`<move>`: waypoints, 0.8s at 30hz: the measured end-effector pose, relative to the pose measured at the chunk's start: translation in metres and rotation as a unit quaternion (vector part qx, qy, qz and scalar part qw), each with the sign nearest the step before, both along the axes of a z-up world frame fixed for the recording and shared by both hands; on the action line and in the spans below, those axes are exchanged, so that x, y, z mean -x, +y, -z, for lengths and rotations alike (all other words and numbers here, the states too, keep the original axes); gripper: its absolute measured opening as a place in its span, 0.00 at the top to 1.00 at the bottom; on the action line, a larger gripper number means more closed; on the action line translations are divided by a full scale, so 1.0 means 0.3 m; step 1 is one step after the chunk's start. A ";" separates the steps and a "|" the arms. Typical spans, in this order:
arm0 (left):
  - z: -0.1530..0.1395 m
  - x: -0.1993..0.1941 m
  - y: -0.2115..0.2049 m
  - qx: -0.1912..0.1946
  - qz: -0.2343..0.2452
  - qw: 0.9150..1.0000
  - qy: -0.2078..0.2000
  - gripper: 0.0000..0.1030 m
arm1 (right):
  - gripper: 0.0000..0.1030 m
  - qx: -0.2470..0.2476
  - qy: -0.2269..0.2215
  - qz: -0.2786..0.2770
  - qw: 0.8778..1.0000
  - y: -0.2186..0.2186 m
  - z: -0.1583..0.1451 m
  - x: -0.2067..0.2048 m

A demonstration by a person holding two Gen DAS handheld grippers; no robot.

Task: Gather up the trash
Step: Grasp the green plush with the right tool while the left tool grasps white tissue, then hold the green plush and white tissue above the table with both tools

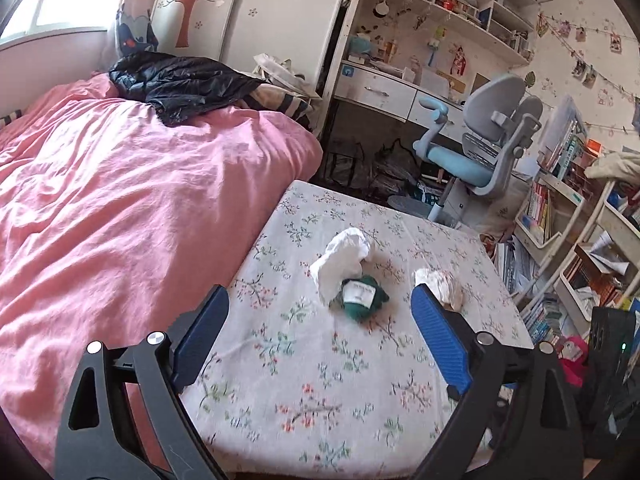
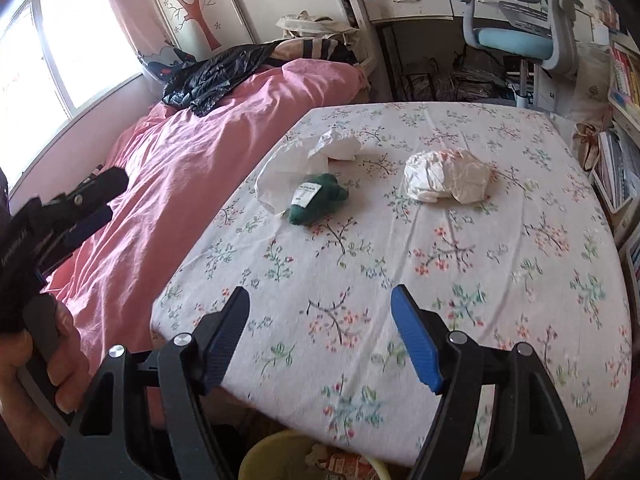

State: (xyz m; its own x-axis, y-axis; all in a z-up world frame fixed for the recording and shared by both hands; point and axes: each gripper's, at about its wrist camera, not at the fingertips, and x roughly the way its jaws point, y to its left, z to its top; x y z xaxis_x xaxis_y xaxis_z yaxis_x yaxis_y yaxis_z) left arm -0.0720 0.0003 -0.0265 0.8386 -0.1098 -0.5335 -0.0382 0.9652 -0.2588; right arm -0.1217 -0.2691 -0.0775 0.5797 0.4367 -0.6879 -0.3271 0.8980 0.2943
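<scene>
Both the left gripper (image 1: 320, 320) and right gripper (image 2: 320, 320) gape empty above bare floral tablecloth (image 2: 460, 280), its left edge against the pink duvet (image 2: 200, 160), crumpled white paper (image 2: 446, 176) and green wrapper (image 2: 318, 200) lying ahead.

Left gripper (image 1: 320, 312): two black plastic arms w/ triangular cut-outs are seen, each fitted w/ a long blue ribbed pad. Fingers (image 1: 438, 336) are pinned by round silver screws, two per side; a black crossbar is seen behind each pad. Right gripper (image 2: 320, 312): same build is shown, i.e. black cut-out arms, blue ribbed pads, silver round-head screws at the pivots. In the right wrist view the left unit is also seen from outside, at far left: black housing, faint lettering on its side (not legible), dark blue pad, one small screw. A hand (image 2: 48, 344) is seen on a black handle; a dark sleeve edge is visible above it.
</scene>
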 end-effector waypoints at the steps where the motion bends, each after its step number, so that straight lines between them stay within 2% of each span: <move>1: 0.010 -0.041 -0.004 0.003 -0.001 1.000 0.002 0.14 | 0.31 0.006 -0.003 -0.002 1.000 0.016 0.008 -0.030; 6: 0.084 -0.286 -0.022 0.020 0.006 0.999 0.032 0.14 | 0.31 0.014 -0.004 -0.006 1.000 0.068 0.057 -0.152; 10: 0.150 -0.451 -0.061 0.000 0.028 0.998 0.060 0.14 | 0.31 0.014 -0.007 -0.012 1.000 0.104 0.079 -0.239; 13: 0.200 -0.561 -0.068 0.011 0.044 0.996 0.079 0.16 | 0.31 0.011 0.003 -0.013 1.000 0.127 0.110 -0.296; 15: 0.226 -0.609 -0.076 0.019 0.065 0.993 0.093 0.41 | 0.31 0.012 0.010 -0.015 1.000 0.143 0.128 -0.326; 16: 0.237 -0.621 -0.078 0.022 0.073 0.992 0.101 0.48 | 0.31 0.010 0.020 -0.017 1.000 0.149 0.135 -0.342; 18: 0.255 -0.644 -0.068 0.045 0.090 0.988 0.116 0.87 | 0.31 0.005 0.018 -0.016 1.000 0.163 0.131 -0.362; 19: 0.257 -0.644 -0.059 0.057 0.095 0.987 0.121 0.91 | 0.34 0.009 0.020 -0.017 1.000 0.173 0.131 -0.374; 21: 0.235 -0.632 -0.040 0.073 0.104 0.985 0.113 0.99 | 0.49 0.002 0.036 -0.024 0.999 0.190 0.139 -0.396; 24: 0.172 -0.584 0.011 0.108 0.106 0.985 0.088 0.99 | 0.59 0.000 0.050 -0.034 0.998 0.201 0.140 -0.390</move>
